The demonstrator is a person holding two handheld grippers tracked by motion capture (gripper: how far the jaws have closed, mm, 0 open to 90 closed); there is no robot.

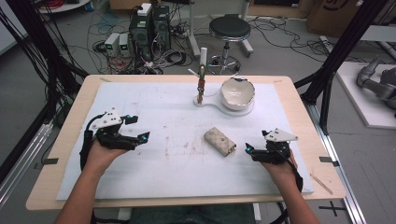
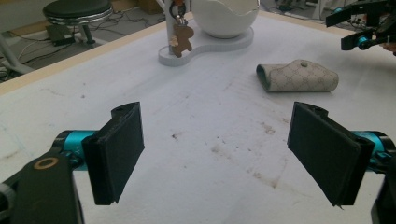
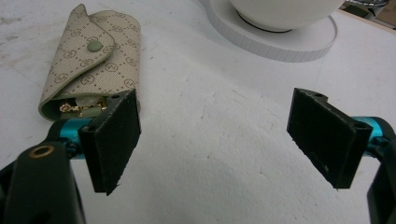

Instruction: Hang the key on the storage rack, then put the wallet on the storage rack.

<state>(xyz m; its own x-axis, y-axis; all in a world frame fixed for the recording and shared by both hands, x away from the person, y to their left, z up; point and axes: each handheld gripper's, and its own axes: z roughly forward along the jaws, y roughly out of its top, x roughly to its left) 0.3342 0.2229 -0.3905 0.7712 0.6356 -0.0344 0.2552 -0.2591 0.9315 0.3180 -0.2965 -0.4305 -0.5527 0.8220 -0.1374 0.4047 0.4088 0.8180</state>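
A beige patterned key pouch (image 1: pixel 219 141) lies on the white mat, right of centre, snap side up (image 2: pixel 297 76). In the right gripper view the pouch (image 3: pixel 91 70) sits just beyond my left jaw, gold metal showing at its open end. My right gripper (image 1: pixel 257 141) rests right of the pouch, open and holding nothing (image 3: pixel 215 135). On the mat's left side my left gripper (image 1: pixel 140 127) is also open, only bare mat between its pads (image 2: pixel 217 135). At the back stand a white bowl (image 1: pixel 237 93) and a post with a brown keychain (image 1: pixel 201 86), sharing one white base.
A white mat (image 1: pixel 140 102) covers most of the wooden table (image 1: pixel 70 121). Beyond the far edge are a black stool (image 1: pixel 229 28), computer boxes (image 1: pixel 149 28) and cables on the floor. The right gripper (image 2: pixel 359 23) shows at the top right of the left gripper view.
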